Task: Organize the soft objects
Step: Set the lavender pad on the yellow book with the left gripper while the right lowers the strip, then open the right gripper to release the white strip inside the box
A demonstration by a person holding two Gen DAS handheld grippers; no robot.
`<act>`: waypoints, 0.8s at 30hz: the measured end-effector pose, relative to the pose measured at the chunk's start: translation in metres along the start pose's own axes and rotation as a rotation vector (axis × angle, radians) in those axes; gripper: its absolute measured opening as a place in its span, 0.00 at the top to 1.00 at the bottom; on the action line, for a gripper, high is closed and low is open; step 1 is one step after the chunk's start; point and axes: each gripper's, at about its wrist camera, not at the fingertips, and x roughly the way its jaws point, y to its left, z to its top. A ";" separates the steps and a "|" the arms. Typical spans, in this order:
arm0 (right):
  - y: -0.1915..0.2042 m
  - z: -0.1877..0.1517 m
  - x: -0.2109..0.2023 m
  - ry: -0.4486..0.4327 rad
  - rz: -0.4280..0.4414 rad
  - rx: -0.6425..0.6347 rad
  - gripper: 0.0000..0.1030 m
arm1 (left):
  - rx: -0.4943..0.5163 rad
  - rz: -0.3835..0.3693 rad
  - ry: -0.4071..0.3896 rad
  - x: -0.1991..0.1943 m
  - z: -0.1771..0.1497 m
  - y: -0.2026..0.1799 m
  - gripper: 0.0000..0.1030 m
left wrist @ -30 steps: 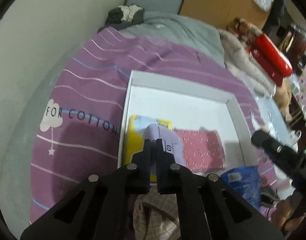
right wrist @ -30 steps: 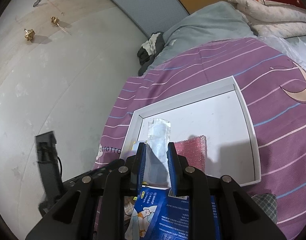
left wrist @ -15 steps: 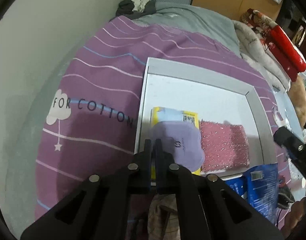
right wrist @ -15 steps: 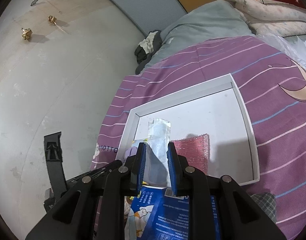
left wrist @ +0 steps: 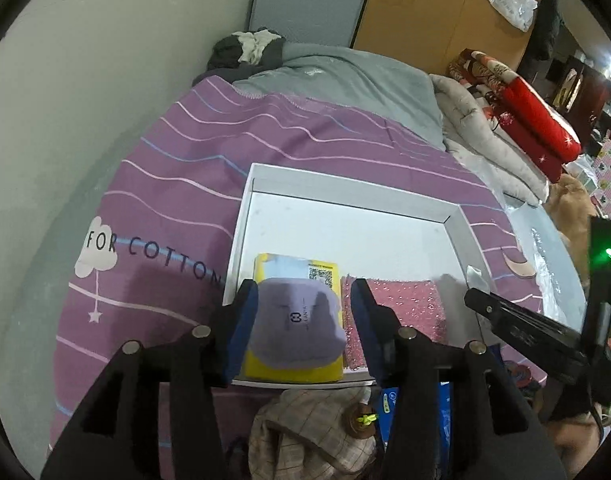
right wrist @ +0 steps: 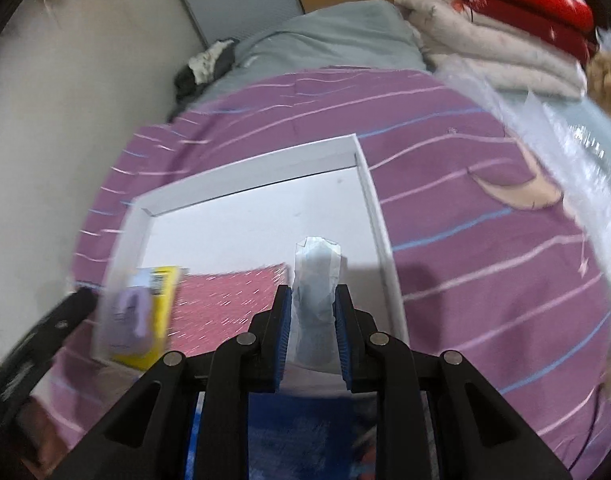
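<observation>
A shallow white tray lies on the purple striped bedspread. In its near left corner a soft lilac item rests on a yellow pack, beside a pink glittery cloth. My left gripper straddles the lilac item. Its jaws are opening and the right pad stands clear of the item. My right gripper is shut on a pale blue packet in clear wrap, held over the tray near its right wall. The pink cloth and the yellow pack look blurred in the right wrist view.
A plaid cloth and a blue package lie just before the tray's near edge. A grey blanket, folded white and red quilts and clear plastic lie beyond and to the right. A wall borders the bed's left side.
My left jaws went from shut to apart, letting the lilac item lie on the yellow pack. My right gripper tipped downward with the packet, swinging toward the tray's right side.
</observation>
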 end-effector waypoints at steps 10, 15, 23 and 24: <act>0.001 -0.009 0.028 0.161 0.166 -0.001 0.80 | 0.007 0.058 0.077 0.009 -0.003 0.003 0.52; 0.001 -0.012 0.027 0.158 0.167 -0.016 0.80 | 0.035 0.075 0.041 -0.002 -0.003 -0.001 0.52; -0.010 -0.006 -0.013 0.073 0.246 0.041 0.66 | 0.012 -0.004 0.064 -0.008 -0.003 -0.003 0.52; -0.011 -0.005 -0.021 0.050 0.264 0.045 0.57 | -0.007 -0.014 0.072 -0.008 -0.003 -0.002 0.52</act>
